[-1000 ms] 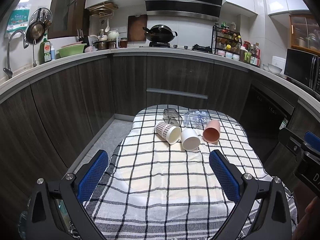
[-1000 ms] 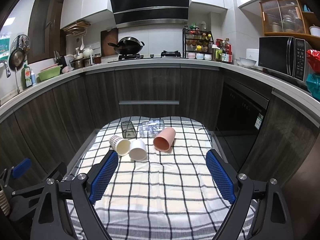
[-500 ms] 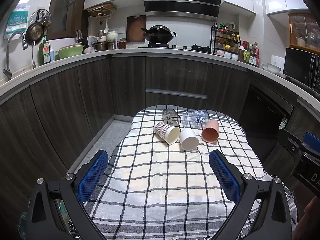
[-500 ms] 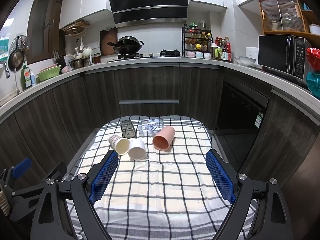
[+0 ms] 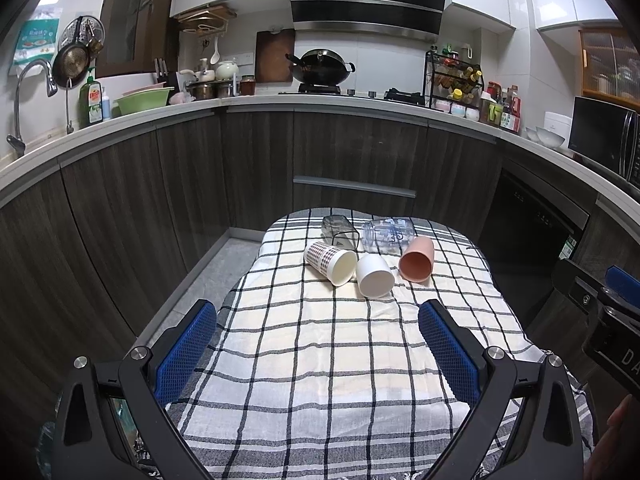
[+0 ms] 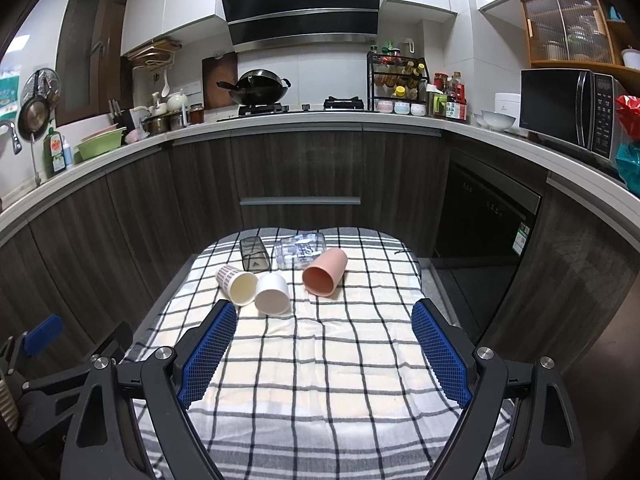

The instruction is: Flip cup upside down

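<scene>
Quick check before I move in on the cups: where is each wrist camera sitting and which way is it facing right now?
Left wrist: behind the open left gripper, facing the checked cloth; right gripper at the right edge.
Right wrist: behind the open right gripper, facing the same way; left gripper at the lower left.
Shared: pink cup, white cup, patterned cup, all lying down.

Both grippers hang side by side, pointing toward twelve o'clock. The left gripper (image 5: pixel 318 344) has its jaws spread wide, blue pads (image 5: pixel 186 350) facing inward, nothing between them. The right gripper (image 6: pixel 325 346) sits at its three o'clock, jaws equally wide and bare
</scene>
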A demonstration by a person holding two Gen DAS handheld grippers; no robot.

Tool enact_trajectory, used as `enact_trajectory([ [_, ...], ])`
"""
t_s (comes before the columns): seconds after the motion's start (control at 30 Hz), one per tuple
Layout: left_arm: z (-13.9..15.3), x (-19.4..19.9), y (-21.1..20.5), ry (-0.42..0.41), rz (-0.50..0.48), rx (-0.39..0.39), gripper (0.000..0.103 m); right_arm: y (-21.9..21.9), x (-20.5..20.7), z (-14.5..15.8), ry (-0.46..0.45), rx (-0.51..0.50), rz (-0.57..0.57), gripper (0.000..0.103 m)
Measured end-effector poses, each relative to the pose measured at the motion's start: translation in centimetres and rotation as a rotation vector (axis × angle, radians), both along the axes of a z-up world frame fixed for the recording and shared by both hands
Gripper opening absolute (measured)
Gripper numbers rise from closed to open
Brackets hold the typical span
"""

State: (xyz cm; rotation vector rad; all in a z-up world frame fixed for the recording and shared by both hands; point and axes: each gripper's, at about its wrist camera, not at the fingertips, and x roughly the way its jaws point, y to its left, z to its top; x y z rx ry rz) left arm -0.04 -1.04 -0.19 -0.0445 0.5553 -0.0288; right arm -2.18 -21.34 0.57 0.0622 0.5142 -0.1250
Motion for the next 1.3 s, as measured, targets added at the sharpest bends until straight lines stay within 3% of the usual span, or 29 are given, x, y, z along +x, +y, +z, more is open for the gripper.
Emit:
enact_trajectory([
  [0.6, -0.9, 4.0, 0.0, 0.064, 0.012, -0.011, 0.103, -0.3, 3.1, 0.2, 0.017, 0.005, 0.029, 0.089],
  [1.3, -2.8, 15.7, -2.2, 0.159, 0.053, -0.012, 0.103, -3.3, 14.0, -1.3, 0.078, 0.021, 0.009, 0.089],
])
